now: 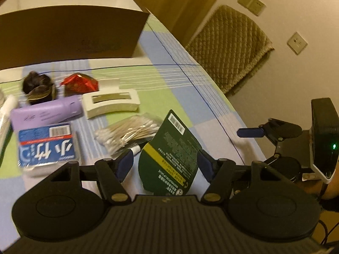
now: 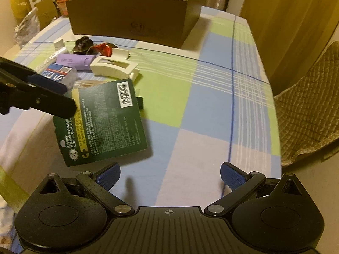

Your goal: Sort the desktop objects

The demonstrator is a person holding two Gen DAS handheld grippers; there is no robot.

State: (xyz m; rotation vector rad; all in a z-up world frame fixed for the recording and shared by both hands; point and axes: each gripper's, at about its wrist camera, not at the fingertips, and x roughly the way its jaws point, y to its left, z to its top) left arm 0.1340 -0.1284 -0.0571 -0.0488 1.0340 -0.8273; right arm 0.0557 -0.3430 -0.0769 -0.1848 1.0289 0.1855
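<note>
My left gripper (image 1: 166, 166) is shut on a dark green card package (image 1: 169, 154) with a barcode, which stands bowed between the blue pads. In the right wrist view the same green card package (image 2: 106, 122) hangs tilted just above the checked tablecloth (image 2: 190, 110), with the left gripper (image 2: 61, 97) at its upper left corner. My right gripper (image 2: 169, 177) is open over bare cloth with nothing between its fingers; one of its blue fingers (image 1: 250, 132) shows past the table's right edge. A brown cardboard box (image 2: 131, 21) with a white inside stands open at the back.
Left of the card lie a white claw clip (image 1: 110, 101), a purple tube (image 1: 46, 112), a blue tissue pack (image 1: 48, 146), a bag of cotton swabs (image 1: 127, 133), a red wrapper (image 1: 80, 82) and a dark scrunchie (image 1: 38, 86). A quilted chair (image 2: 307, 116) stands beyond the table's right edge.
</note>
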